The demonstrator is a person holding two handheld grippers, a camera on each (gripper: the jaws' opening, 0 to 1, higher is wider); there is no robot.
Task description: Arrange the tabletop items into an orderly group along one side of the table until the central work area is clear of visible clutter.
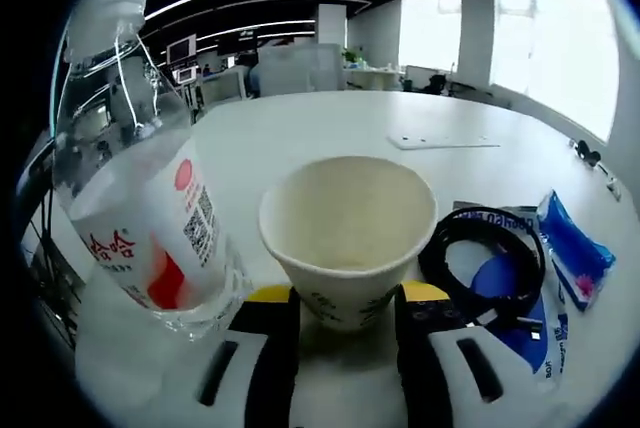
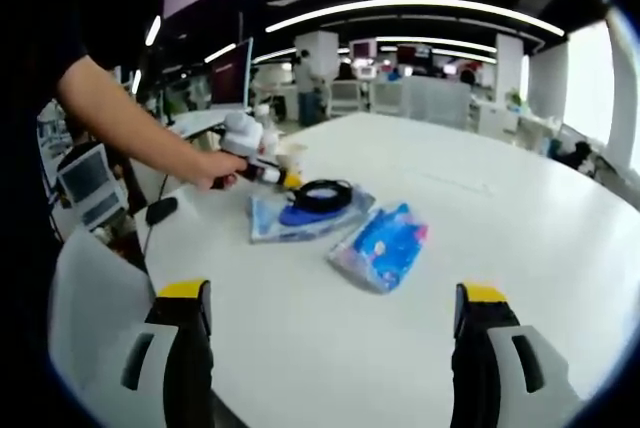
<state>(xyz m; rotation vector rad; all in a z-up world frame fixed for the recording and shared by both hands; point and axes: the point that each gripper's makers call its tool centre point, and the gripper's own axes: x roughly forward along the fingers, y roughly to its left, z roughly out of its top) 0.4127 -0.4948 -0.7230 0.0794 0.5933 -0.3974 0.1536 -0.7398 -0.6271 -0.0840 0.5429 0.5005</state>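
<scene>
The paper cup (image 1: pixel 347 233) stands upright on the white table (image 1: pixel 330 123), and its lower part sits between the two yellow-tipped jaws of the left gripper (image 1: pixel 348 310). The jaws stand close on both sides of the cup base and seem to press on it, so I judge that this gripper is holding the cup. The cup is directly ahead of the left gripper, with its open mouth up and its long axis vertical.

Just beside the cup on its left stands a plastic water bottle (image 1: pixel 150 208), so near that the two almost touch. On the right of the cup lies a coiled black cable (image 1: pixel 487 263) on top of a blue and white packet (image 1: pixel 520 318), and further right a small blue pouch (image 1: pixel 573 248).

In the right gripper view the same group is seen from the other side: the cable (image 2: pixel 320 194) on its packet (image 2: pixel 300 216), the blue pouch (image 2: pixel 382 245) a little nearer, and behind them the person's hand (image 2: pixel 215 168) with the left gripper (image 2: pixel 262 170) at the cup. The right gripper (image 2: pixel 335 348) is wide open and holds nothing; the pouch is the nearest thing to it, straight ahead but still apart.

If the cup moves toward the left, the bottle stands in the way and could tip.
</scene>
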